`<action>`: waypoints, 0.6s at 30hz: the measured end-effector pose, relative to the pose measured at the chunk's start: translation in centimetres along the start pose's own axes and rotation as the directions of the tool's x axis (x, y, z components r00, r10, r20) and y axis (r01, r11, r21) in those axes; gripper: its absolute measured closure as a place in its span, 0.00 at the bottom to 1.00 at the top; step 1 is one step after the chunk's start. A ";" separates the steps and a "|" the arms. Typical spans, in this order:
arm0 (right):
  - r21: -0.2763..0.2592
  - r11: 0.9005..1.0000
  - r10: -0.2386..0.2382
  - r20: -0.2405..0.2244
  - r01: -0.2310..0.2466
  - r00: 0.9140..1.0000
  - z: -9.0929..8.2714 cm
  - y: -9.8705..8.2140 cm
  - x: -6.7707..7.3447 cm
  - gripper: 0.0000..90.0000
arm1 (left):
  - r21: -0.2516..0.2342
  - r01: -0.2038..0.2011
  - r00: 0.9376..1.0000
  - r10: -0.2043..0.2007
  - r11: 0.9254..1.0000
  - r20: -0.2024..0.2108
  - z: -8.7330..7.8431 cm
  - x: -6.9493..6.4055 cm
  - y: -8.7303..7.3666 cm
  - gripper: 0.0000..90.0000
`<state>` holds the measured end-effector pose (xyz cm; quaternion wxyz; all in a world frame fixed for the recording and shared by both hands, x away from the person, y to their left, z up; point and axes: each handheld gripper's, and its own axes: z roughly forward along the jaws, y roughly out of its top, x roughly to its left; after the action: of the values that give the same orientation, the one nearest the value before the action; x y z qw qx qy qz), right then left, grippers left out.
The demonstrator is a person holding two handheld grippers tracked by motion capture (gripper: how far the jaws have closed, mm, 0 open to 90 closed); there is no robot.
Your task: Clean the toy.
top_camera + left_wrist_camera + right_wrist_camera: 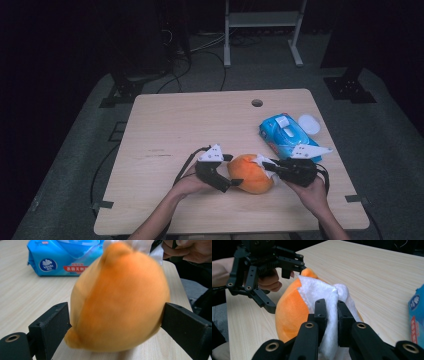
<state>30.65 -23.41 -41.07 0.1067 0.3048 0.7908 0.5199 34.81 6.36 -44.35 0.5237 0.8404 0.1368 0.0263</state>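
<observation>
- The table (165, 125) is pale, light-grained wood with rounded corners, and a small round hole (257, 103) sits near its far edge.
- It stands on grey carpet (395, 150); the room beyond is dark, with black stand bases (120, 92) and loose cables (200, 55) on the floor and a white metal frame (262, 22) behind.
- An orange plush toy (248, 174) lies on the table near the front edge, right of centre, between the two grippers.
- The left gripper (223, 174) has its jaws spread apart on either side of the toy; in the left gripper view the toy (117, 300) sits between the two black jaws, touching or nearly touching them.
- The right gripper (270, 167) has its jaws pressed together on a white wipe (324, 300), which is draped against the toy's (289, 310) side.
- A blue pack of wipes (285, 135) lies on the right part of the table, just behind the right gripper, with a white round lid (308, 123) beside it at the far end.
- A white sheet (320, 150) sticks out at the pack's near right corner.
- The person's left hand (187, 186) and right hand (312, 192) come in from the front edge.
</observation>
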 end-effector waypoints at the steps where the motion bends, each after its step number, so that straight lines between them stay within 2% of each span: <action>1: -0.002 1.000 0.006 -0.001 -0.006 1.000 -0.2 -0.2 -0.1 0.90 | -0.008 0.001 1.000 -0.001 1.000 0.007 0.1 0.1 -0.2 0.09; 7: -0.011 0.999 0.031 -0.005 -0.031 1.000 -0.6 -0.7 -0.5 0.90 | -0.042 0.011 0.999 -0.010 0.999 0.035 0.9 0.5 -0.9 0.05; 11: -0.008 1.000 0.030 -0.007 -0.030 1.000 -0.4 -0.6 -0.4 0.90 | -0.043 -0.028 0.998 0.030 0.999 0.047 1.3 0.2 -0.8 0.08; 13: -0.004 1.000 0.030 -0.004 -0.030 1.000 -0.4 -0.5 -0.3 0.90 | -0.039 -0.037 0.998 0.039 0.999 0.049 1.3 0.0 -0.6 0.12; 16: -0.008 0.999 0.035 -0.007 -0.035 0.999 -0.3 -0.2 -0.4 0.90 | -0.025 -0.055 0.998 0.056 0.998 0.035 0.7 -0.5 -0.1 0.27; 18: -0.019 0.999 0.034 -0.012 -0.035 0.999 -0.2 0.2 -0.4 0.90 | -0.011 -0.072 0.997 0.072 0.997 0.028 0.2 -1.0 0.5 0.34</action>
<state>30.88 -23.77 -40.89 0.0959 0.3143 0.7809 0.5313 33.96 5.69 -43.85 0.5285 0.8425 0.0988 0.0338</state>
